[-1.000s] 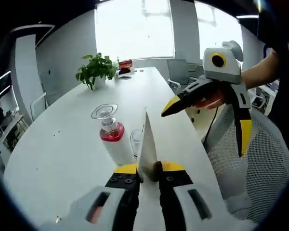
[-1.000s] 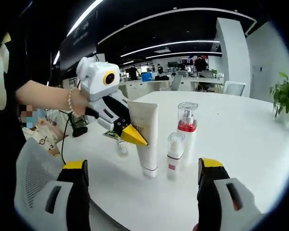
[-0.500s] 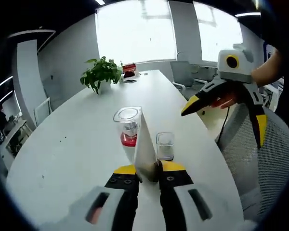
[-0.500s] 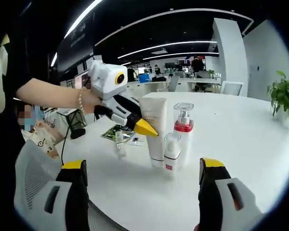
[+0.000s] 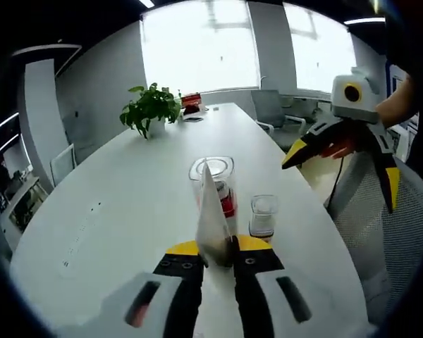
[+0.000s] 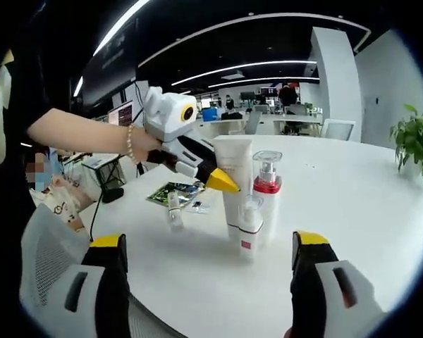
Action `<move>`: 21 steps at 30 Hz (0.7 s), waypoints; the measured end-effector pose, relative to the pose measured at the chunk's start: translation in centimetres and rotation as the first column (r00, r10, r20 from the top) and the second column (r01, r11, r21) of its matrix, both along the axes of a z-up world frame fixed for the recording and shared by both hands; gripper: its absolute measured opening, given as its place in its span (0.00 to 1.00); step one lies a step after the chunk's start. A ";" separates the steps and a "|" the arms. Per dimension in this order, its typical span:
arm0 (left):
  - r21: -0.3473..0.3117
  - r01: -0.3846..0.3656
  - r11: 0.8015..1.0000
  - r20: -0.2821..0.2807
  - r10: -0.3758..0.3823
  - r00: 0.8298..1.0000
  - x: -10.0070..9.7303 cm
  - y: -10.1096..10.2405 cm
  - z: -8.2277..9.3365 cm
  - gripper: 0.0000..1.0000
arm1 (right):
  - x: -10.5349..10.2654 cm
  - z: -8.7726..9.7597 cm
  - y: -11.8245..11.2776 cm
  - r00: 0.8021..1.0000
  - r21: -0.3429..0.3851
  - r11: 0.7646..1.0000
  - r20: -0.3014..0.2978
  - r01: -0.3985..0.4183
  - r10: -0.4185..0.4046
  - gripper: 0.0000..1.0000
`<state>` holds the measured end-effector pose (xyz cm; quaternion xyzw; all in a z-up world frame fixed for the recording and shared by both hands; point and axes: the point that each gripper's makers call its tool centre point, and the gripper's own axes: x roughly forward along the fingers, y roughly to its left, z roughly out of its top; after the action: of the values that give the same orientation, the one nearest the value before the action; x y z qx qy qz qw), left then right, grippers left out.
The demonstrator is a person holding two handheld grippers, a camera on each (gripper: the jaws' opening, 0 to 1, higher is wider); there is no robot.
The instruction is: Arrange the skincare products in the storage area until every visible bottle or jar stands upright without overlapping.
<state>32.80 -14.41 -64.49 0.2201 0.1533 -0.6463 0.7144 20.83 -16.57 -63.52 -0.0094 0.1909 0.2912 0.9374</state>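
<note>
Item: skincare set on a white desk point(image 6: 352, 204).

Left gripper point(image 5: 216, 248): jaws clamped on the crimped top edge of a white tube point(image 6: 234, 184), which stands cap-down on the desk. In the right gripper view the left gripper point(image 6: 222, 182) reaches in from the left onto that tube.

Right gripper point(image 6: 208, 271): jaws wide apart, holding nothing, hovering short of the group; in the left gripper view it point(image 5: 338, 151) hangs off the desk's right edge.

Standing upright: red-collared pump bottle point(image 6: 266, 189) with clear cap, touching or just behind the tube; small clear-capped bottle point(image 6: 251, 229) in front, close beside both.

Still down, by judgement: a small vial point(image 6: 174, 210) near a green packet point(image 6: 175, 192) to the left, well apart from the group; whether it stands or leans cannot be told.

Progress: three items upright but crowded; tube not yet released, spacing to be checked.

Surroundings: potted plant point(image 5: 149, 107) at the far end, mesh chair point(image 5: 384, 239) alongside.
</note>
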 end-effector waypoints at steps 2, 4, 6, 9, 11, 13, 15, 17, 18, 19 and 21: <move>-0.002 -0.001 1.000 -0.004 0.001 1.000 0.1 0.0 0.0 0.16 | 0.0 0.0 0.0 1.000 0.002 1.000 -0.001 0.001 -0.001 0.97; -0.005 -0.004 1.000 -0.009 0.004 1.000 0.3 -0.1 0.0 0.16 | 0.0 0.0 -0.2 1.000 0.003 1.000 -0.001 0.003 -0.003 0.97; -0.008 -0.009 1.000 -0.018 0.008 1.000 0.5 0.0 -0.1 0.17 | 0.1 0.0 -0.2 1.000 0.003 1.000 -0.001 0.006 -0.006 0.97; -0.012 -0.024 1.000 -0.034 0.023 0.999 0.4 0.0 -0.1 0.18 | 0.1 -0.1 -0.2 1.000 0.006 1.000 -0.002 0.005 -0.005 0.97; -0.014 -0.040 0.999 -0.042 0.039 0.998 0.6 0.0 0.0 0.21 | 0.0 0.0 -0.1 1.000 0.010 1.000 -0.004 0.002 -0.002 0.97; -0.019 -0.045 0.999 -0.042 0.044 0.998 0.6 -0.1 0.2 0.25 | 0.1 -0.1 -0.1 1.000 0.007 1.000 -0.005 0.001 -0.001 0.97; -0.012 -0.047 0.999 -0.036 0.047 0.998 0.5 0.0 0.4 0.28 | 0.0 -0.2 -0.1 1.000 0.009 1.000 -0.009 -0.001 0.001 0.97; -0.004 -0.052 0.999 -0.033 0.052 0.998 0.4 0.1 0.4 0.29 | 0.0 -0.2 -0.1 1.000 0.009 1.000 -0.008 -0.002 0.002 0.97; -0.003 -0.057 0.998 -0.036 0.057 0.998 0.5 0.2 0.3 0.31 | 0.0 -0.2 -0.1 1.000 0.009 1.000 -0.008 -0.003 0.003 0.97; 0.000 -0.063 0.998 -0.040 0.063 0.997 0.4 0.3 0.3 0.34 | 0.0 -0.2 0.0 1.000 0.009 1.000 -0.011 -0.003 0.003 0.97; 0.009 -0.076 0.997 -0.039 0.077 0.996 0.3 0.7 0.5 0.38 | 0.0 -0.3 0.0 1.000 0.008 1.000 -0.013 -0.005 0.005 0.97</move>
<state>33.12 -13.74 -64.04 0.2040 0.1780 -0.6221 0.7347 20.82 -16.59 -63.77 -0.0042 0.1955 0.2945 0.9354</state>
